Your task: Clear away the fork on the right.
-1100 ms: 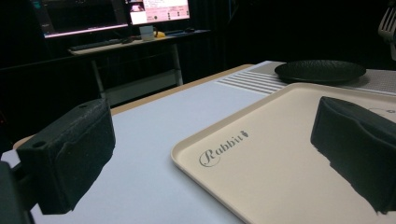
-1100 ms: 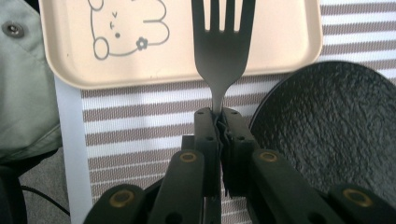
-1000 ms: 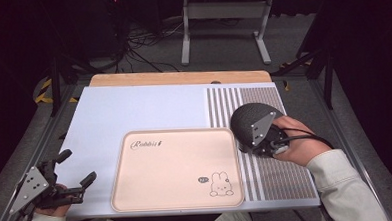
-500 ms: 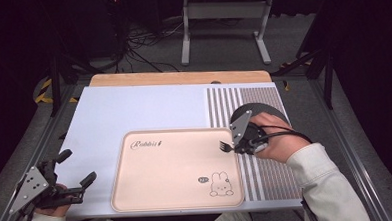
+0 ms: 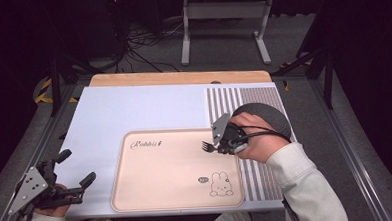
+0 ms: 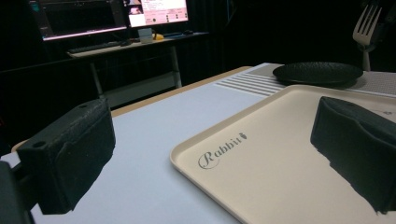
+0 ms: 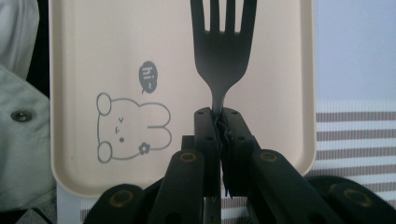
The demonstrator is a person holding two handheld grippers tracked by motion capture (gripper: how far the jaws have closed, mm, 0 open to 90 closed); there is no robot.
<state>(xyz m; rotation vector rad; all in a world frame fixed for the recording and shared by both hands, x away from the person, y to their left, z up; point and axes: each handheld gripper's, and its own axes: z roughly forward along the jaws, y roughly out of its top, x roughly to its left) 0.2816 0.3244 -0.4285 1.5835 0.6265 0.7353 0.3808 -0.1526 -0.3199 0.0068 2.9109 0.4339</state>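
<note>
My right gripper (image 7: 219, 122) clamps a black fork (image 7: 223, 51) by its neck above the beige rabbit tray (image 5: 152, 192); my left gripper (image 5: 75, 172) rests wide open, empty.

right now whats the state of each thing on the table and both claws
fork: clamped by its handle in the right claw, tines over the tray, off the surface
right claw: shut on the fork
left claw: open, holding nothing, at the tray's near corner
tray: flat on the mat, nothing lying in it
black plate: flat on the striped part, nothing on it
</note>
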